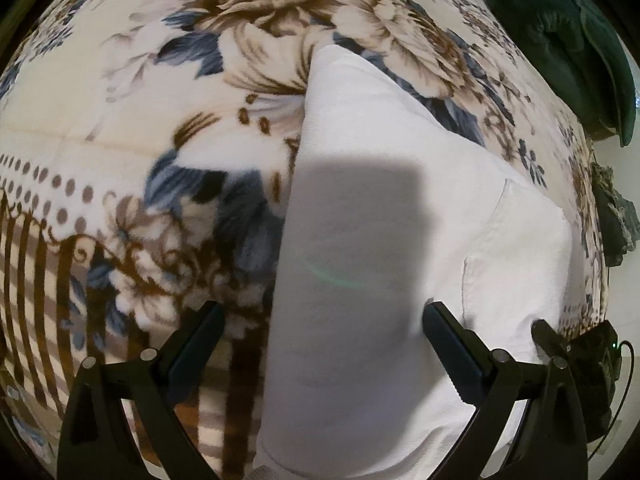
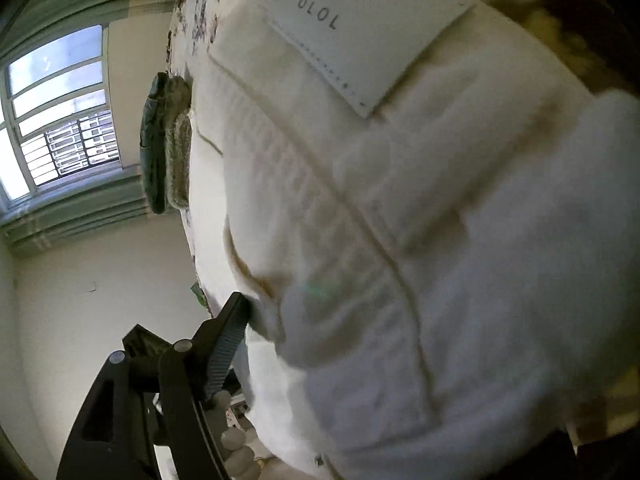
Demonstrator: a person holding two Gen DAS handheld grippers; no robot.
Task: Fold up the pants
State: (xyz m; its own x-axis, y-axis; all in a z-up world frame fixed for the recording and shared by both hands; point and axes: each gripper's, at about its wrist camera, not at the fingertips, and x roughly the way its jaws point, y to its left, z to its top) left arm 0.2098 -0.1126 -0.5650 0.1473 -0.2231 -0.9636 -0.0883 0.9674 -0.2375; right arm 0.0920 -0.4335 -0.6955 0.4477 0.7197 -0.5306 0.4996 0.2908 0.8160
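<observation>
White pants (image 1: 380, 240) lie folded lengthwise on a floral blanket (image 1: 120, 120), legs running away, a back pocket at the right. My left gripper (image 1: 322, 336) is open just above the near part of the pants, one finger each side, holding nothing. In the right wrist view the waistband and label patch of the pants (image 2: 360, 200) fill the frame. My right gripper's left finger (image 2: 230, 336) presses against the waist edge; the other finger is hidden behind the cloth. The right gripper also shows in the left wrist view (image 1: 560, 344) at the pants' right edge.
A dark green garment (image 1: 560, 40) lies at the blanket's far right. A small grey-green folded cloth (image 2: 168, 144) sits at the bed's edge. A wall and a window (image 2: 60, 112) lie beyond the bed in the right wrist view.
</observation>
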